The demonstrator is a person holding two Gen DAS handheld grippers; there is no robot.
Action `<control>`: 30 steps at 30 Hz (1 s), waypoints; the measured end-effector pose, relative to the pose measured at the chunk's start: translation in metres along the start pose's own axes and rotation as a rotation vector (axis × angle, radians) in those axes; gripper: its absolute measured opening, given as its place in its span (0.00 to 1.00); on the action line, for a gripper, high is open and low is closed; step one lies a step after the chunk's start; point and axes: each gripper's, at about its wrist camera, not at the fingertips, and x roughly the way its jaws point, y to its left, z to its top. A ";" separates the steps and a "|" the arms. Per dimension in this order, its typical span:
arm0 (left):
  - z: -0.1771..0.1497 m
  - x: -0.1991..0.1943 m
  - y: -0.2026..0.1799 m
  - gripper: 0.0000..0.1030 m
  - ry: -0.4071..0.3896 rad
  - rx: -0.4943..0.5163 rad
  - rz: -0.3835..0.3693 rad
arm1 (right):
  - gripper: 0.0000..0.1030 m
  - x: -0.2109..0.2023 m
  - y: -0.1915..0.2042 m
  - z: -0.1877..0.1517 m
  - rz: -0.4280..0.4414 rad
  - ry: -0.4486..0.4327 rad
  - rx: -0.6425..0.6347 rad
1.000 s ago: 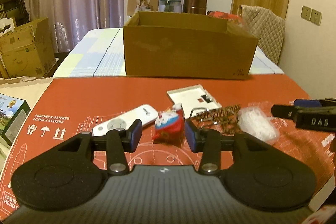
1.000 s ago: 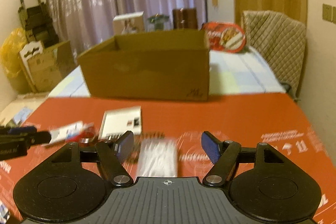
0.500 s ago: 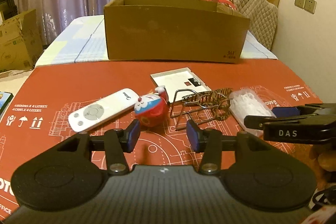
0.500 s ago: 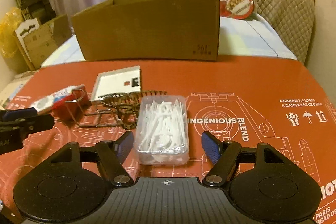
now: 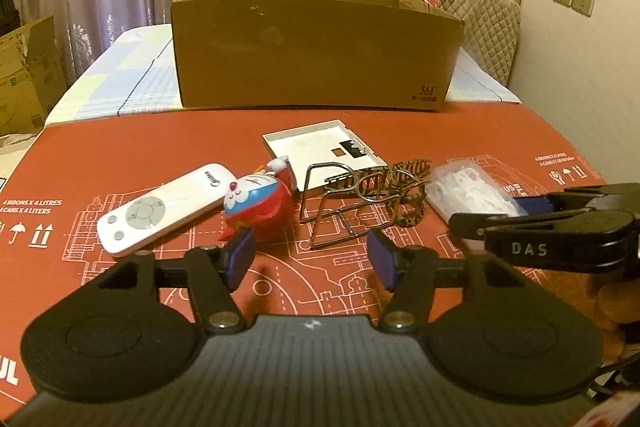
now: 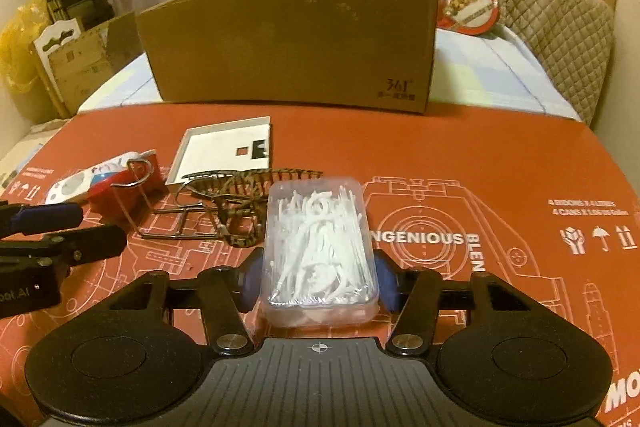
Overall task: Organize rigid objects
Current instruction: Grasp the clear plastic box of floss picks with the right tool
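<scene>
Just in front of the cardboard box (image 6: 288,43), clear plastic floss-pick case (image 6: 318,247) between right gripper (image 6: 318,279) jaws, contact uncertain; light, stiff, slick, best pinched across long sides; left gripper (image 5: 312,259) spread wide, holding nothing.

Back: cardboard box (image 5: 316,55) behind everything on the mat (image 5: 500,143).
Middle: tray (image 5: 322,149) before the box.
Front row, left to right: remote (image 5: 164,209), toy (image 5: 256,203), wire rack (image 5: 340,207), hair clip (image 5: 404,187), plastic case (image 6: 318,251).
</scene>
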 end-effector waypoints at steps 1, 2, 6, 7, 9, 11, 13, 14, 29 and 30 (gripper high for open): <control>0.000 0.002 -0.001 0.60 0.001 0.002 0.000 | 0.51 -0.002 -0.001 0.000 -0.006 -0.003 0.004; 0.001 0.004 -0.003 0.61 0.005 0.006 -0.002 | 0.51 -0.003 -0.003 0.000 -0.013 -0.006 0.008; 0.003 0.013 -0.010 0.62 0.011 0.009 -0.016 | 0.51 -0.008 -0.010 0.001 -0.024 -0.013 0.032; 0.004 0.014 -0.012 0.62 0.012 0.013 -0.022 | 0.51 -0.009 -0.011 0.001 -0.027 -0.014 0.035; 0.005 0.017 -0.018 0.62 0.012 0.022 -0.026 | 0.51 -0.011 -0.014 0.001 -0.030 -0.015 0.043; 0.006 0.020 -0.022 0.63 0.012 0.024 -0.025 | 0.51 -0.012 -0.016 0.000 -0.032 -0.014 0.048; 0.008 0.024 -0.025 0.64 0.010 0.024 -0.018 | 0.51 -0.013 -0.019 0.000 -0.034 -0.015 0.054; 0.009 0.026 -0.027 0.65 0.009 0.026 -0.012 | 0.51 -0.013 -0.020 0.000 -0.034 -0.014 0.056; 0.007 0.049 -0.043 0.67 0.014 0.088 0.054 | 0.51 -0.016 -0.032 -0.002 -0.039 -0.008 0.084; 0.007 0.049 -0.042 0.66 0.016 0.088 0.059 | 0.51 -0.016 -0.032 -0.002 -0.038 -0.008 0.084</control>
